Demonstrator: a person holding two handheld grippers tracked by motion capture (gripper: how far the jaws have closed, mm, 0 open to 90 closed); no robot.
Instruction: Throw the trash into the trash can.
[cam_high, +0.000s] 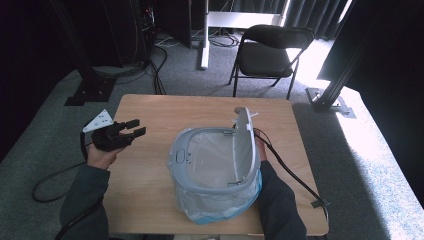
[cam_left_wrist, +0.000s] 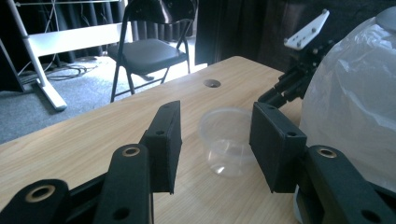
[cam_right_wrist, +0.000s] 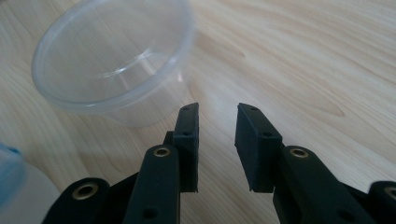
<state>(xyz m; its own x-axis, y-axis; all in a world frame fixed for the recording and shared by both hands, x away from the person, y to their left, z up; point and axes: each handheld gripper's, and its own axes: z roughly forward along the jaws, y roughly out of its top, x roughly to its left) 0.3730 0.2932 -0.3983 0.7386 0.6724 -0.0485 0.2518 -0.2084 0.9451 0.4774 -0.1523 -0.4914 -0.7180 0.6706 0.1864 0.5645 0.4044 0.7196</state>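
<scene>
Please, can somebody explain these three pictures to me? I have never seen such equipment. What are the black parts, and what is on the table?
There is no robot: a person holds a tool with two black jaws in each hand. One picture looks down on the wooden table. The other two come from cameras riding on the tools. On the table stand a grey waste bin, lined with a plastic bag, lid raised, and a clear plastic cup. The left gripper and right gripper are open and hold nothing.
</scene>
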